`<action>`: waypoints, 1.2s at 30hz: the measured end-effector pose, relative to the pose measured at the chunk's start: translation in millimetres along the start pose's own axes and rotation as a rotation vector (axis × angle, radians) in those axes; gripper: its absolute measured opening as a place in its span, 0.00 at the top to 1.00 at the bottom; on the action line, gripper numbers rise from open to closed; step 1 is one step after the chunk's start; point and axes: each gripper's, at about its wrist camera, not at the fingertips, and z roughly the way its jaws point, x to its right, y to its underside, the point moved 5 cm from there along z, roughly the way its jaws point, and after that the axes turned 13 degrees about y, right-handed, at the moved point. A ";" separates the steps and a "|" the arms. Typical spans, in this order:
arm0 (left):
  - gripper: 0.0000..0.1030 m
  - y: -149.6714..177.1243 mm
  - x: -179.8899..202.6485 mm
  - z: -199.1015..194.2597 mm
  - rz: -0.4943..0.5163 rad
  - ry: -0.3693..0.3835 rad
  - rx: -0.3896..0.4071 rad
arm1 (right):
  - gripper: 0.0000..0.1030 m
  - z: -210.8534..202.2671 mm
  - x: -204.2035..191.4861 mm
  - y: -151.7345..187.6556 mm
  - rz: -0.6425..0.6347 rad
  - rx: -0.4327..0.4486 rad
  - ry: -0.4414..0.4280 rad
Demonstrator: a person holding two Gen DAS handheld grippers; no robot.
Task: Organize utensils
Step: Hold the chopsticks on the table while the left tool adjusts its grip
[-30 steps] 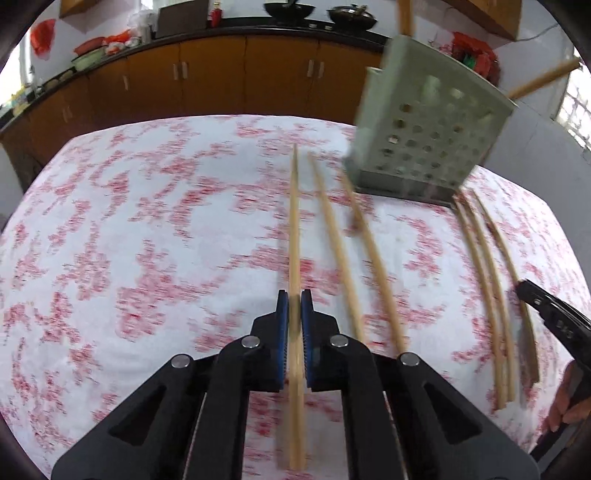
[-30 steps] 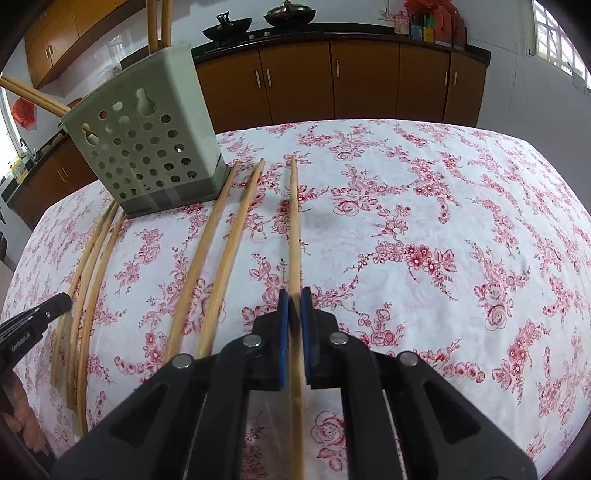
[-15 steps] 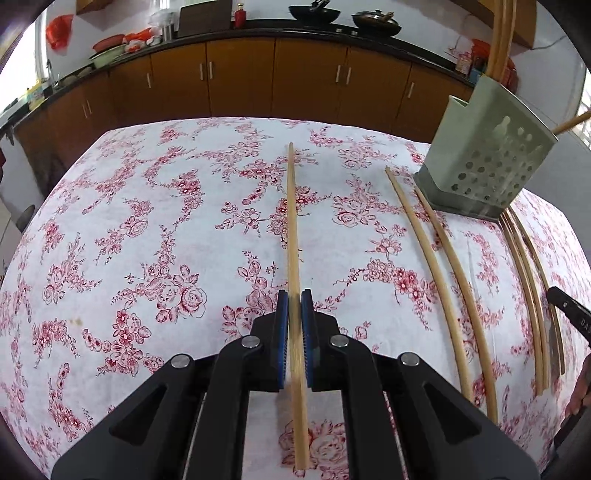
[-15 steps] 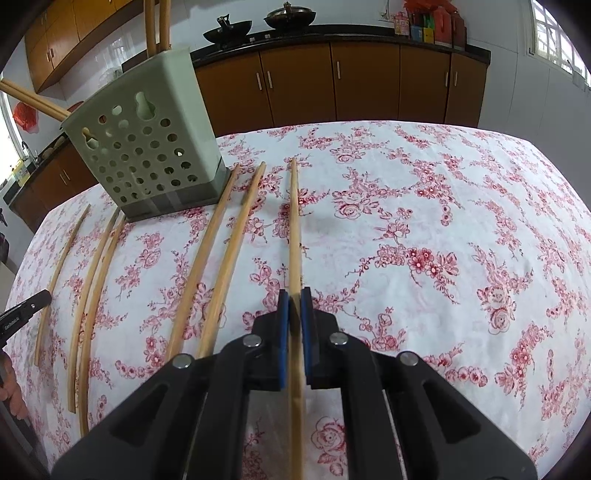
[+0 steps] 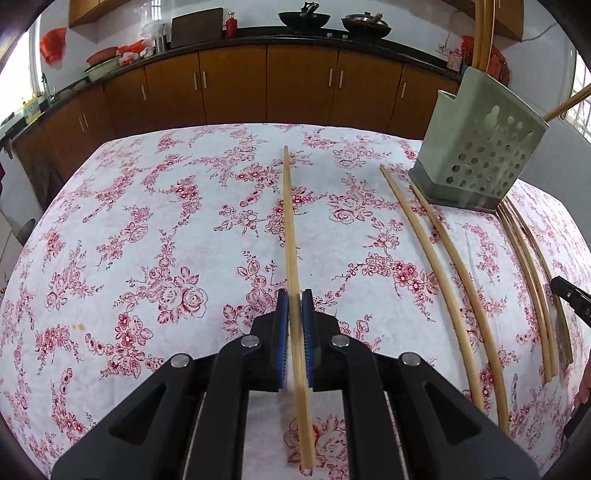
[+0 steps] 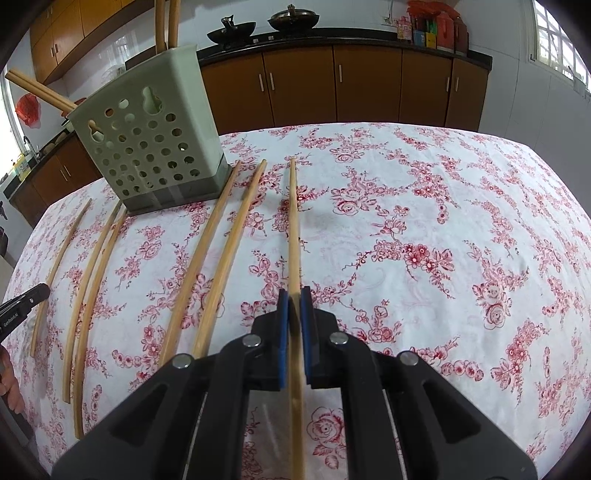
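each gripper pinches 1 chopstick: the left gripper [image 5: 294, 325] has closed on its chopstick [image 5: 290, 229], the right gripper [image 6: 294, 321] on its own chopstick [image 6: 293, 229], likely for the holder [image 6: 155, 136] beyond. more chopsticks [image 6: 218, 254] lie on the tablecloth [image 6: 443, 229] between.

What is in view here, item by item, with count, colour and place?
tablecloth: one, white with red flowers, over the table
utensil holder: one, grey-green, standing on the cloth
chopsticks in holder: four, tan, poking out the top
loose chopsticks: five, tan, lying beside the holder
pans: two, dark, on the back counter
left tongs: one, black with blue pads, shut on a chopstick
right tongs: one, same colours, shut on another chopstick
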 end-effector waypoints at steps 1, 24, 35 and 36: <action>0.91 -0.2 0.2 0.2 0.000 -0.001 0.000 | 0.92 0.0 0.1 0.2 0.000 0.000 0.001; 0.91 -1.1 0.3 0.8 0.006 -0.005 -0.002 | 0.92 0.2 -0.2 0.1 -0.004 0.000 0.005; 0.83 -1.3 2.2 1.1 0.019 0.005 -0.005 | 0.91 0.5 0.1 -0.2 -0.004 0.000 0.002; 0.82 -1.3 3.5 1.1 0.023 0.008 -0.006 | 0.91 0.5 0.5 0.0 -0.002 -0.001 0.000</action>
